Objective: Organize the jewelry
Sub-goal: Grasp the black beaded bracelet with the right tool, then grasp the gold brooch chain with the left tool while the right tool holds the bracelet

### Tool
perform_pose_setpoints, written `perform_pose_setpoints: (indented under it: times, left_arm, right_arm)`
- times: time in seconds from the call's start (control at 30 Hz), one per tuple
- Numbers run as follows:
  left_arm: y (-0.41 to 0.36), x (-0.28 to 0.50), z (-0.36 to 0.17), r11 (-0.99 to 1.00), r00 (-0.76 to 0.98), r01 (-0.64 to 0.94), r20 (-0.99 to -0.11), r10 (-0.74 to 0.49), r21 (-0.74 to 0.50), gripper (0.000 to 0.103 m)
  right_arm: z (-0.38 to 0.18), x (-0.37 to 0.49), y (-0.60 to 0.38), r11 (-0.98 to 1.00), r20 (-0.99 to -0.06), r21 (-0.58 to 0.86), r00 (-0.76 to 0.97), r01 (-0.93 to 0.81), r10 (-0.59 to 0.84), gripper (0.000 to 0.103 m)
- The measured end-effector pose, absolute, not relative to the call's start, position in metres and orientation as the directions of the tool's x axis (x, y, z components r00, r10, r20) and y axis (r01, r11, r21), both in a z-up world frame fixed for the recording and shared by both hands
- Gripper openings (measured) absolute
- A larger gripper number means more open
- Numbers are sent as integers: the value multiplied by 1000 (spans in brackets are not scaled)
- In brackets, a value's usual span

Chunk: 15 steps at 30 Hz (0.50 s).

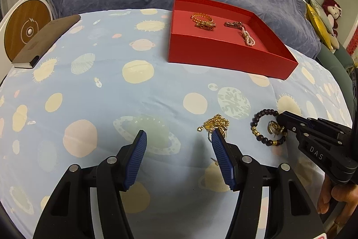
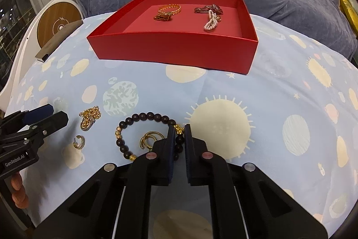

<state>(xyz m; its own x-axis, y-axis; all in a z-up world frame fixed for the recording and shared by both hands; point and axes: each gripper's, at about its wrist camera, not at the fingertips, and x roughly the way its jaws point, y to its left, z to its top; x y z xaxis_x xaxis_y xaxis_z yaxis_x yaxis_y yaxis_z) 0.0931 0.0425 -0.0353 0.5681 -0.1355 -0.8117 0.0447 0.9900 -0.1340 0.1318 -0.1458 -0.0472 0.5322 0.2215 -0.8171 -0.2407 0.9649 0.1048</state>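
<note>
**Right tongs clamped on the dark bead bracelet, left tongs spread wide**

On the tabletop, covered by a light blue planet-print cloth (image 2: pixel 223 91), the right tongs (image 2: pixel 179 133) are clenched on the dark bead bracelet (image 2: pixel 143 116), gripping its strand just beside the gold spacer beads. The bracelet lies flat on the cloth, and a pair of gold rings (image 2: pixel 149 138) sits inside its loop, touching the left finger of the tongs.

The left tongs (image 1: pixel 179 136) are released, fingers wide apart and holding nothing; the tip of one blue pad (image 1: pixel 221 156) lies against a heap of gold bead chain (image 1: pixel 216 123). Near that heap, a small gold hoop earring (image 2: pixel 80 142) lies on the cloth (seen clearly only from the right wrist).

Farther back stands an open red box (image 2: pixel 179 53). Inside it, apart from each other, are a gold chain bracelet (image 2: pixel 169 9) with a dark red-gold piece against it, and a pink pearl strand (image 2: pixel 210 22) touching a dark red ornament (image 2: pixel 208 8). A brown notebook (image 1: pixel 47 39) rests at the cloth's far left edge.
</note>
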Motion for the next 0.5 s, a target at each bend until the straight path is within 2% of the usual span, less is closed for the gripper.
perform_pose_setpoints:
  times: [0.5]
  left_arm:
    - [22,102,-39,987,562,75,-811,-161,-144,58]
  right_arm:
    - [6,116,-168,941,-733,233,591,-248,337,7]
